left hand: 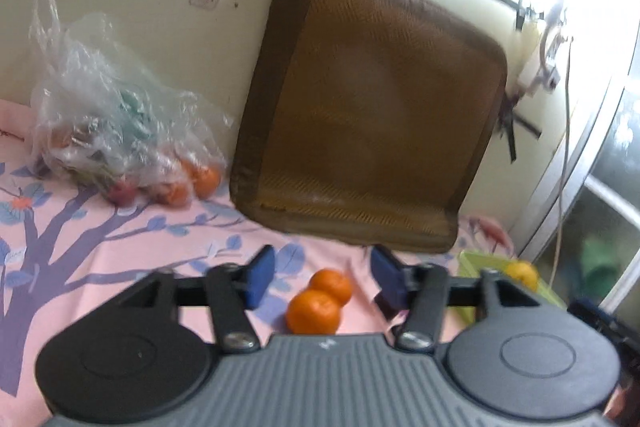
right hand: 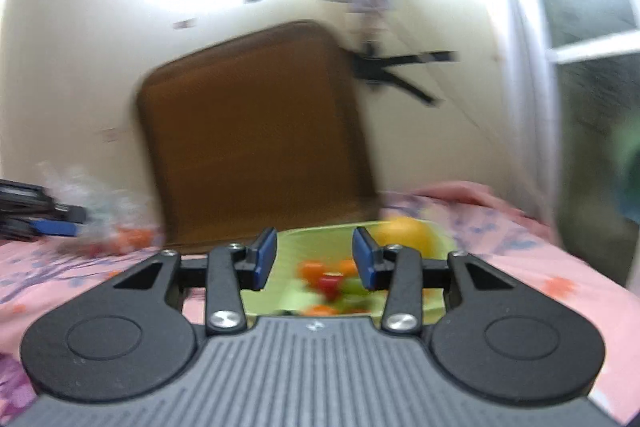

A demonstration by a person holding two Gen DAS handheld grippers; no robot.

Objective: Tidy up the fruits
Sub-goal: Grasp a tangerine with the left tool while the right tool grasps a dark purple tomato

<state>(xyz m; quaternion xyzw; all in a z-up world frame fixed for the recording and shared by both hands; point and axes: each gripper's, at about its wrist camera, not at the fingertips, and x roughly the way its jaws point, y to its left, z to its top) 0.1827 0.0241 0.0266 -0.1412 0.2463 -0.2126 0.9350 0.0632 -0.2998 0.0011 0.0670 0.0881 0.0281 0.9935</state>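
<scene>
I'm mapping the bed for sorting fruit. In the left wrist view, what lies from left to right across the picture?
Plastic bag of fruit → two loose oranges on the pink sheet → green tray with a yellow fruit. The brown cushion leans on the wall behind, spanning the middle.

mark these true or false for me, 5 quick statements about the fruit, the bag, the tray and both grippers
1. Two round orange fruits lie touching each other on the pink tree-patterned sheet. True.
2. The left gripper is shut on an orange. False: its jaws stand apart with nothing between the pads; the oranges lie on the sheet beyond them.
3. The crinkled clear plastic bag is empty. False: orange and reddish fruit show through it.
4. A light green plastic tray lies in front of the right gripper with small fruit in it. True.
5. The brown woven cushion lies flat on the sheet. False: it stands against the wall.
</scene>
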